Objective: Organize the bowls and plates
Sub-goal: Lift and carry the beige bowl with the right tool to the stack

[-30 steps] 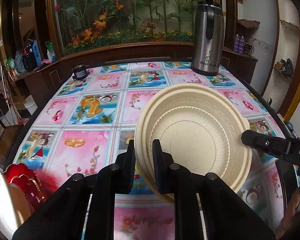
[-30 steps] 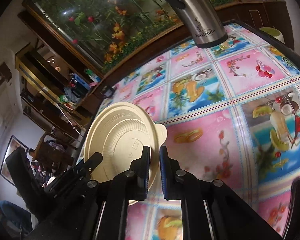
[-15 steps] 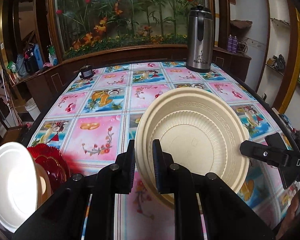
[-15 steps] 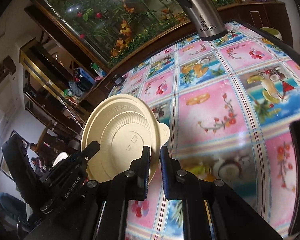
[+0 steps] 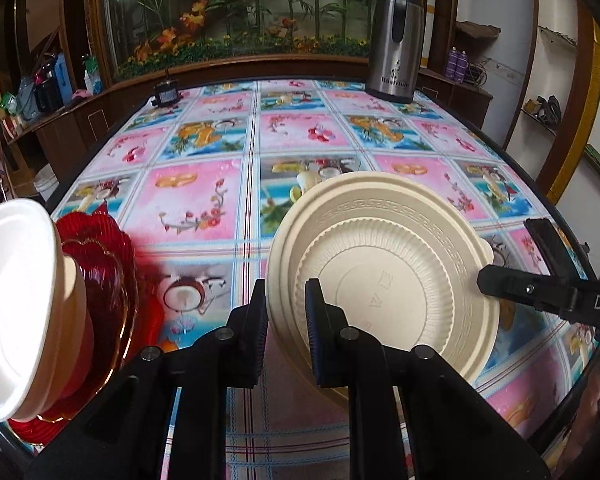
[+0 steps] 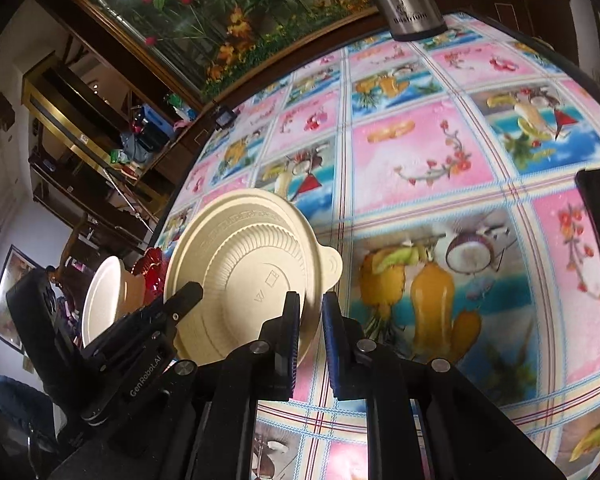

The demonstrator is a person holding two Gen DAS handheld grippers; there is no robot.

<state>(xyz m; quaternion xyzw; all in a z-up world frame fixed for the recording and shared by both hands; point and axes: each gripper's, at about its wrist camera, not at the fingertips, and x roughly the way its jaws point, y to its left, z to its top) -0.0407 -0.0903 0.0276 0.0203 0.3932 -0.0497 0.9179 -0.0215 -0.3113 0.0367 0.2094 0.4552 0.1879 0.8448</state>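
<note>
A cream round plate with a ribbed well and a small tab (image 5: 383, 280) hangs tilted above the table, held at both sides. My left gripper (image 5: 286, 308) is shut on its left rim. My right gripper (image 6: 311, 312) is shut on its right rim near the tab, and the plate shows in that view too (image 6: 244, 272). At the near left table edge a white bowl (image 5: 12, 300) stands on edge against a red scalloped glass plate (image 5: 104, 264); both also show in the right wrist view, the bowl (image 6: 100, 300) in front of the red plate (image 6: 152, 272).
The table (image 5: 204, 200) has a pink and blue fruit-print cloth. A steel thermos jug (image 5: 395, 40) stands at the far right. A small dark object (image 5: 166, 94) sits at the far left edge. A planted glass display runs behind the table.
Both grippers have pulled back toward the near edge with the cream plate between them. The white bowl and red plate have come further into view at the left.
</note>
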